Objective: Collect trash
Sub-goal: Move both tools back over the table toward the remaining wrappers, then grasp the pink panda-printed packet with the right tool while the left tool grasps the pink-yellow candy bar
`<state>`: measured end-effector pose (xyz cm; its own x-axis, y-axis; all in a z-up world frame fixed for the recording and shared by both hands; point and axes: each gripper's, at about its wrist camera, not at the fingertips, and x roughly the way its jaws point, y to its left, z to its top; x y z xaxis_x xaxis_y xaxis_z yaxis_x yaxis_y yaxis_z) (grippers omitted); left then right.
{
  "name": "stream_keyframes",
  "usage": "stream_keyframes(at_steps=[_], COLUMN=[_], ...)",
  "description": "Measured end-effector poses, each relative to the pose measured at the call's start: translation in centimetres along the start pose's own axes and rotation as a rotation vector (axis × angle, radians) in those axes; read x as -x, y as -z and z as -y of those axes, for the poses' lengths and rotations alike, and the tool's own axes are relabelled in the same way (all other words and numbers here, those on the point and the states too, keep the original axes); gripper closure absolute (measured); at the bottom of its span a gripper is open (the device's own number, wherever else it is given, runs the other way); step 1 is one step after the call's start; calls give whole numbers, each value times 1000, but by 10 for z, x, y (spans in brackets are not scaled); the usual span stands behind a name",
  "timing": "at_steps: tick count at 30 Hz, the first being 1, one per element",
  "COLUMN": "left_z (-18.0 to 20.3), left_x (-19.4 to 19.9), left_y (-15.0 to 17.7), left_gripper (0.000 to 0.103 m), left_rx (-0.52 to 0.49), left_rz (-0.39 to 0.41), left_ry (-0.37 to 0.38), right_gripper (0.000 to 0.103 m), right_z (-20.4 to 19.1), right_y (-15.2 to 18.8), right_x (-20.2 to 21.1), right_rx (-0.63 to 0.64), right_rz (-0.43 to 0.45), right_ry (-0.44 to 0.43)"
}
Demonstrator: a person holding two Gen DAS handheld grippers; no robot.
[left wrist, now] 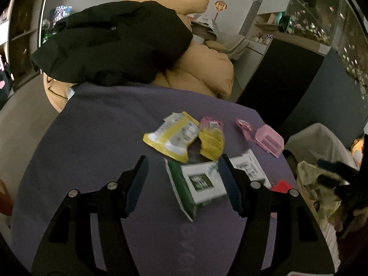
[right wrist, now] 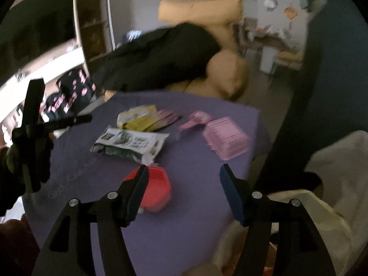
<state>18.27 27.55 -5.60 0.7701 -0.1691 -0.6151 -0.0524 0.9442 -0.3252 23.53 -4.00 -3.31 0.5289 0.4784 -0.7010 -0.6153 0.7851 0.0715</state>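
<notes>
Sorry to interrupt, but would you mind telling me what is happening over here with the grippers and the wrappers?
A person is clearing trash off a purple mat with two handheld grippers. The left gripper hangs open above the green and white wrapper, not touching it. The right gripper is open and empty near the red container. Yellow wrappers and a pink basket remain on the mat; a lined bin stands beside it.

Dim indoor light is flattening both fisheye views; edges are bending toward twelve o'clock, and motion blur is perhaps smearing details.
</notes>
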Motion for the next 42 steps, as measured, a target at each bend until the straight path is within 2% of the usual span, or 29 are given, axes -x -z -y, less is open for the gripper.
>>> stream_keyframes(at_steps=[2,6,7,10,15,21,25,30,33,38,42], left_z=[-6,-10,-11,-16,-27,-41,-48,-54,-52,-42,-23], left_x=[-8,-22,-25,-32,-35,-34,-35,-44,-47,-47,-54], left_y=[-6,-16,-18,-23,-27,-31,-28,-27,-27,-32,-38], left_gripper=[43,43,43,43,43,43,43,43,43,43,43], left_rx=[-7,-35,-40,-45,-46,-24,-5,20,25,-3,-45], left_rz=[-5,-26,-31,-43,-49,-44,-48,-68,-77,-74,-105], left_ry=[9,41,49,71,103,144,155,157,154,142,157], right_gripper=[42,42,43,43,43,43,43,43,55,55,55], right_z=[-7,-8,-6,1,4,18,28,43,47,31,19], right_y=[-9,-34,-42,-58,-88,-112,-114,-110,-108,-111,-119], right_x=[-19,-53,-64,-89,-129,-176,-196,-205,-202,-178,-144], right_rx=[18,19,1,-49,-52,40,80,50,19,36,46], right_rz=[-20,-49,-62,-92,-154,-221,-290,-333,-332,-251,-170], right_ry=[-1,85,87,17,33,178,195,168,100,85,84])
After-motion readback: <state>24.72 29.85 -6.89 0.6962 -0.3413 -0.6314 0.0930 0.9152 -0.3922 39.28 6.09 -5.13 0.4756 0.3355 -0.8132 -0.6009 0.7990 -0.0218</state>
